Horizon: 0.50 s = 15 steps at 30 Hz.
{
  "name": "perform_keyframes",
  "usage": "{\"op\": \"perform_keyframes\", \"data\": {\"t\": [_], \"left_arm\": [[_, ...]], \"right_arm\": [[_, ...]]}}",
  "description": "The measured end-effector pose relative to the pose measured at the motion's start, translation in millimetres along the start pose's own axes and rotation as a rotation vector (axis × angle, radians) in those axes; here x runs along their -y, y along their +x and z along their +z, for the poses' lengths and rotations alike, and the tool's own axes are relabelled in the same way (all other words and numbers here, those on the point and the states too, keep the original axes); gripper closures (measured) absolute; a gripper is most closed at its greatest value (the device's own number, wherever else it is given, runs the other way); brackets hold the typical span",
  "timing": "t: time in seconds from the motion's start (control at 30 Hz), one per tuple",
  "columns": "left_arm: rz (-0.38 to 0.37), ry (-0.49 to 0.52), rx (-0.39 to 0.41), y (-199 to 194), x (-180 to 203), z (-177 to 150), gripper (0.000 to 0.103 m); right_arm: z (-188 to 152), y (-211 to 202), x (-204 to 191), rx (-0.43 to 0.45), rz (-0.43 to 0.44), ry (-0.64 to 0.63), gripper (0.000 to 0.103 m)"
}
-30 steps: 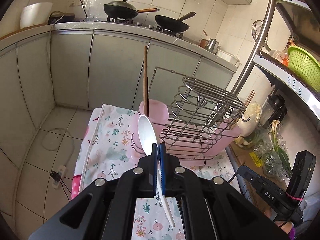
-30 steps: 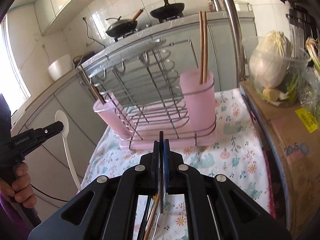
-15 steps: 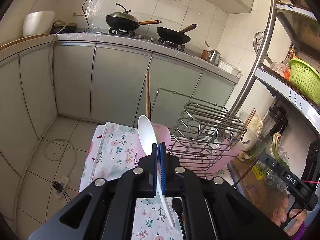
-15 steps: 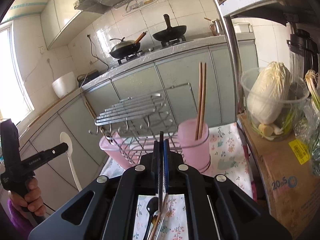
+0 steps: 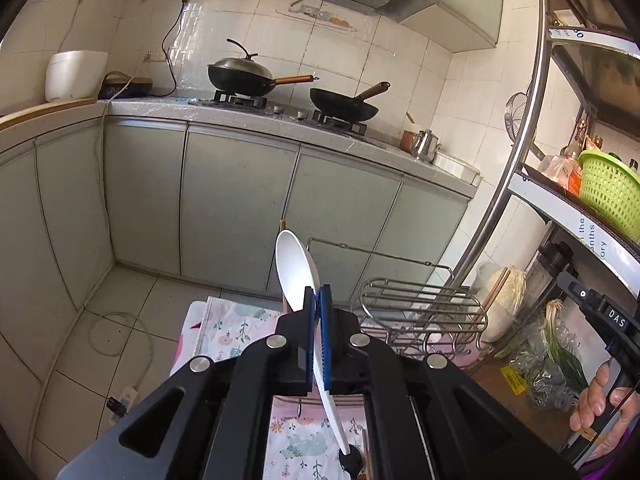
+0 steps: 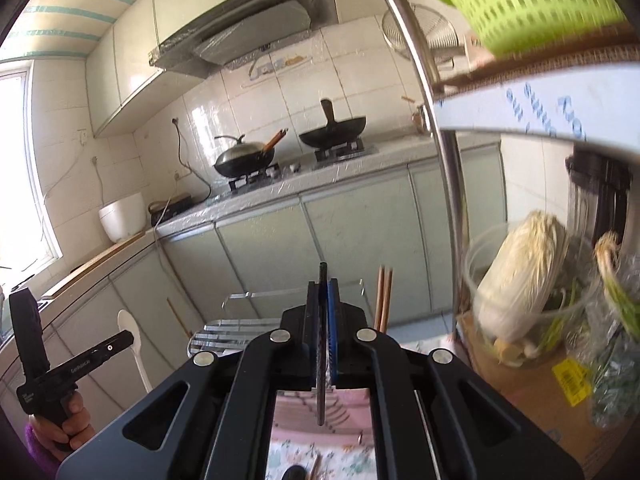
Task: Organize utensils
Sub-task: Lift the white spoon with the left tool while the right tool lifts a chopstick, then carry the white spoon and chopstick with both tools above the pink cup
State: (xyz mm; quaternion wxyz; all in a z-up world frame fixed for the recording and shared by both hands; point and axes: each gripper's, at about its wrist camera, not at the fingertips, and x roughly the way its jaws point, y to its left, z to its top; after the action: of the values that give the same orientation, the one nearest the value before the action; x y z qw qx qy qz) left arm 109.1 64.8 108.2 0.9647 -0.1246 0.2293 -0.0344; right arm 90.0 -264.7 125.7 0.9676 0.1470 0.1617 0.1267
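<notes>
Both grippers are clamped tight, the left gripper (image 5: 318, 300) on a white spoon (image 5: 296, 270), the right gripper (image 6: 324, 292) on a thin dark utensil (image 6: 321, 344), both above the wire rack (image 5: 420, 312), probably to drop in upright.

A small table (image 5: 188, 344) carries the things — it is covered by a floral cloth (image 5: 224, 330) with pink edging. On the cloth stands a wire rack (image 5: 420, 312) with pink parts at its base, and a dark spoon (image 5: 350, 460) lies near the bottom edge — partly hidden.
</notes>
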Motion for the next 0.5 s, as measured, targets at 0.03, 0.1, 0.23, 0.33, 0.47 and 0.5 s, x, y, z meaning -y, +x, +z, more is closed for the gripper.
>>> {"op": "perform_keyframes", "data": {"t": [0.03, 0.1, 0.23, 0.33, 0.47, 0.5], "left_arm": [[0.0, 0.004, 0.012, -0.1, 1.2, 2.4, 0.101], [-0.003, 0.009, 0.03, 1.1, 4.0, 7.2, 0.101], [-0.01, 0.008, 0.045, 7.3, 6.5, 14.8, 0.101], [-0.002, 0.01, 0.057, 12.7, 7.5, 18.2, 0.101], [0.016, 0.005, 0.078, 19.9, 6.3, 21.6, 0.101], [0.026, 0.007, 0.086, 22.1, 5.9, 22.1, 0.101]], "right_arm": [[4.2, -0.5, -0.7, 0.016, -0.012, -0.013, 0.099], [12.7, -0.9, -2.3, 0.047, -0.037, -0.043, 0.099], [18.4, 7.5, -4.9, 0.074, -0.079, -0.097, 0.099], [13.7, 22.2, -2.5, 0.053, -0.097, -0.114, 0.099], [-1.8, 42.3, 5.5, -0.009, -0.107, -0.113, 0.099], [-5.9, 47.5, 6.9, -0.029, -0.106, -0.111, 0.099]]}}
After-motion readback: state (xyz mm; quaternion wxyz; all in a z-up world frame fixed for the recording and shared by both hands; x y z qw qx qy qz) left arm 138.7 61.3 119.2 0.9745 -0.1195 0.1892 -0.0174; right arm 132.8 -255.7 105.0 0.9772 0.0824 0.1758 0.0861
